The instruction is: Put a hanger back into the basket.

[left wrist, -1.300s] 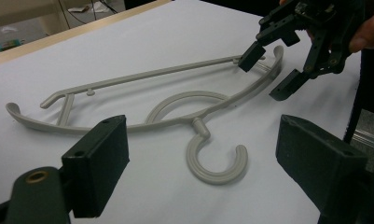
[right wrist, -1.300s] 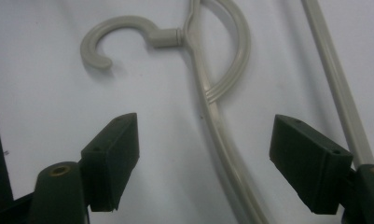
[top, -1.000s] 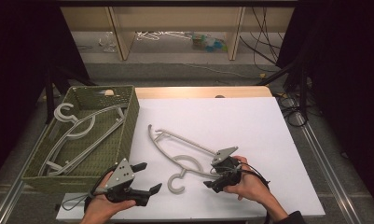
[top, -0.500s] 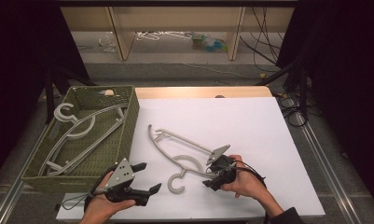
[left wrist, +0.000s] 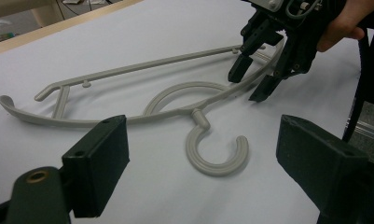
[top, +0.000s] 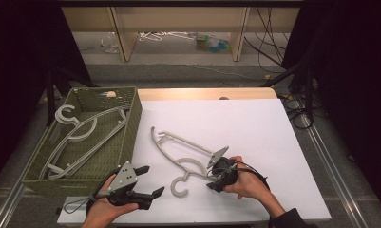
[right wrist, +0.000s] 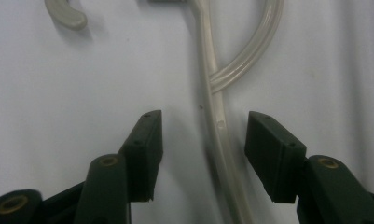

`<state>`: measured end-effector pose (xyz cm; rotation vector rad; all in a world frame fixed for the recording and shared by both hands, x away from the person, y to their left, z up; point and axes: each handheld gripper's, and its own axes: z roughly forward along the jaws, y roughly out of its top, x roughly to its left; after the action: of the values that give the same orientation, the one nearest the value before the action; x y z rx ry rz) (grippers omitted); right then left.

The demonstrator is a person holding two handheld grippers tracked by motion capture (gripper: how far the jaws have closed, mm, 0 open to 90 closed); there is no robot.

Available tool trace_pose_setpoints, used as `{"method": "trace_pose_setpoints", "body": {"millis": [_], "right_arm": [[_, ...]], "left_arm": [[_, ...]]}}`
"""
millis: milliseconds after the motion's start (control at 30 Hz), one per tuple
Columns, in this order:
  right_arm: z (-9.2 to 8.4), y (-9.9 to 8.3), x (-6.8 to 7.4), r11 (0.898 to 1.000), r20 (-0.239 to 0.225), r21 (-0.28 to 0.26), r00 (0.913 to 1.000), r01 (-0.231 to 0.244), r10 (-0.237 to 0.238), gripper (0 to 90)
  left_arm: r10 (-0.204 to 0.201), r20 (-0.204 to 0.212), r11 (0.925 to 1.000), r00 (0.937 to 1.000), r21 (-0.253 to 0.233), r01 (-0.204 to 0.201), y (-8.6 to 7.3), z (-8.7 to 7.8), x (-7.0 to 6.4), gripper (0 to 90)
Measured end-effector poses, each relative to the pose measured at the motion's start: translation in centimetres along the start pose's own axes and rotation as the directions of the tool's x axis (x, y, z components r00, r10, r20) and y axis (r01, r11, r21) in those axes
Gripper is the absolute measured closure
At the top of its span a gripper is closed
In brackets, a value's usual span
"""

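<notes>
Grey plastic hanger [top: 183,154] lies flat on white table [top: 254,128], right gripper [right wrist: 203,140] closing astride its arm, pads not yet touching; left gripper [top: 147,180] at 7 o'clock gapes empty. Thin arm could slip sideways, skidding out.

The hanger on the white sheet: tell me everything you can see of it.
The hanger is pale grey, plastic-looking, lying flat on the white sheet, its open hook towards the person. It has a curved arm, a straight bar and an inner loop. The right gripper straddles its arm; its jaws have just been closing, pads not yet touching.
</notes>
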<state>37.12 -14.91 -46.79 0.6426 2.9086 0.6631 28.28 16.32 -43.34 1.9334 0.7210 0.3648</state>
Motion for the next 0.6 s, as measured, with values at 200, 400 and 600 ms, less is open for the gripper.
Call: {"method": "trace_pose_setpoints", "body": {"millis": [200, 400, 600], "right_arm": [[0.2, 1.0, -0.1, 0.999, -0.006, 0.048, 1.0, -0.004, 0.004, 58.6], [0.3, 1.7, -0.3, 0.996, -0.009, 0.091, 0.9999, -0.005, 0.005, 65.4], [0.3, 1.8, -0.5, 0.996, -0.006, 0.085, 1.0, 0.003, -0.003, 70.5]], "left_arm": [[0.001, -0.003, 1.0, 1.0, 0.009, -0.001, -0.1, 0.0, -0.1, 18.2], [0.011, -0.004, 0.9998, 0.9999, 0.014, -0.011, -0.1, 0.0, 0.0, 18.5], [0.012, -0.008, 0.9997, 0.9999, 0.021, -0.012, -0.1, 0.1, 0.0, 18.5]]}}
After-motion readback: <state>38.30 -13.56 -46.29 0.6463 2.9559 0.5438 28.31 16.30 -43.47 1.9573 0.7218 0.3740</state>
